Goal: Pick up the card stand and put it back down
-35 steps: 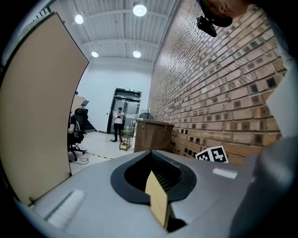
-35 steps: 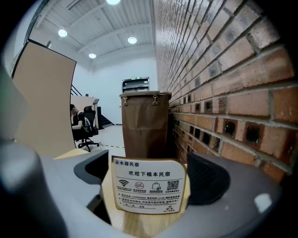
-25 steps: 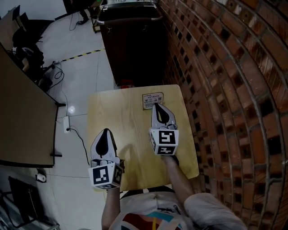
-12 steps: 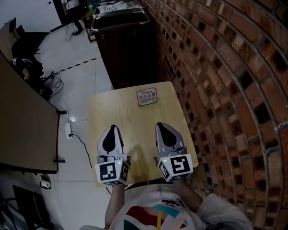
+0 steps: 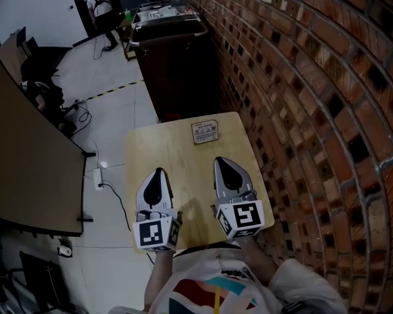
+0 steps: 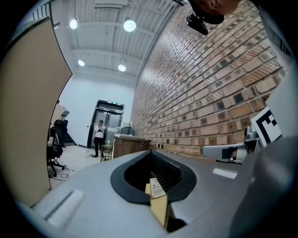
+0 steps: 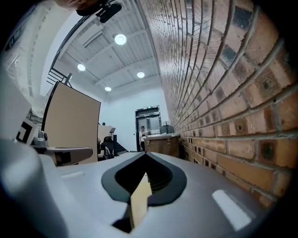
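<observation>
The card stand, a small pale sign with print, stands near the far edge of the light wooden table. Both grippers hover over the table's near half, pointing away from me and well short of the stand. My left gripper is shut and holds nothing. My right gripper is also shut and empty. In the left gripper view the card stand shows as a sliver past the closed jaws of the left gripper. In the right gripper view only a strip of table shows beyond the right gripper.
A brick wall runs along the table's right side. A dark cabinet stands just beyond the table. A brown partition is at the left, with cables and a power strip on the floor. A person stands far back.
The right gripper has drawn back from right beside the card stand to the table's near half. The left gripper has shifted only a little. The stand stays put.
</observation>
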`<action>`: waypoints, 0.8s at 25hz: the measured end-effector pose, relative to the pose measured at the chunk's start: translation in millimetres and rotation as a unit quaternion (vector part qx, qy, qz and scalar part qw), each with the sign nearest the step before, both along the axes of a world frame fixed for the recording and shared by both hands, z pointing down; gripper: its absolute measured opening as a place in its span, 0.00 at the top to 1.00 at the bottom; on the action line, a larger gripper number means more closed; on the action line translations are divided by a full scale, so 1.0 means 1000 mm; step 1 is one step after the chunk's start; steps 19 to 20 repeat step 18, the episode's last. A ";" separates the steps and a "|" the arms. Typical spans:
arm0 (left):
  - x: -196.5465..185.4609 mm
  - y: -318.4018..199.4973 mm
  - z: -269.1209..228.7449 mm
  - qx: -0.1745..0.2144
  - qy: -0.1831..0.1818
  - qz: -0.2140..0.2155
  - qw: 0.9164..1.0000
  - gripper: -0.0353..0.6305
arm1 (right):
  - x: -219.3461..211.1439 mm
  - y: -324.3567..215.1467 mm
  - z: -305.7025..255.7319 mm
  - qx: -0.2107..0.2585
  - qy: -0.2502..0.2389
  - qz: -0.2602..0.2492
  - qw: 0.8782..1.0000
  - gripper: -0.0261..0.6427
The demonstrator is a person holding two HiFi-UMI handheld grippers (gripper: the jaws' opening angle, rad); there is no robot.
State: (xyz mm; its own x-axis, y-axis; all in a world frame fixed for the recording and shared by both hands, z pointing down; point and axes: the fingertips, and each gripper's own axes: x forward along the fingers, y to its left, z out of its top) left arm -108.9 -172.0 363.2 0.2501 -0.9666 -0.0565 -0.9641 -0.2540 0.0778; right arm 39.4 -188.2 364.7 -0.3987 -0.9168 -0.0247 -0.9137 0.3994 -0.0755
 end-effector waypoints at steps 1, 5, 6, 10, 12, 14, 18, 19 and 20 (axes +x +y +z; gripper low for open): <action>-0.001 0.000 0.000 0.000 0.000 -0.001 1.000 0.94 | -0.002 0.000 0.000 0.001 0.001 -0.001 1.000 0.96; -0.012 0.002 0.002 -0.003 0.007 -0.011 1.000 0.94 | -0.005 0.000 0.003 -0.003 0.004 -0.002 1.000 0.96; -0.015 0.002 0.003 -0.004 0.008 -0.014 1.000 0.94 | -0.006 0.000 0.003 -0.004 0.004 -0.002 1.000 0.96; -0.025 0.002 0.004 -0.004 0.017 -0.029 0.999 0.94 | -0.008 0.002 0.006 -0.006 0.010 -0.005 1.000 0.96; -0.025 0.002 0.007 -0.006 0.016 -0.027 0.999 0.94 | -0.007 0.002 0.008 -0.007 0.011 -0.003 1.000 0.96; -0.024 0.002 0.007 -0.006 0.018 -0.026 0.999 0.94 | -0.005 0.002 0.008 -0.006 0.012 0.000 1.000 0.96; -0.023 -0.001 0.004 -0.002 0.026 -0.028 0.999 0.94 | -0.004 0.001 0.005 -0.002 0.015 0.003 1.000 0.96; -0.023 -0.001 0.004 -0.002 0.026 -0.028 0.999 0.94 | -0.004 0.001 0.005 -0.002 0.015 0.003 1.000 0.96; -0.023 -0.001 0.004 -0.002 0.026 -0.028 0.999 0.94 | -0.004 0.001 0.005 -0.002 0.015 0.003 1.000 0.96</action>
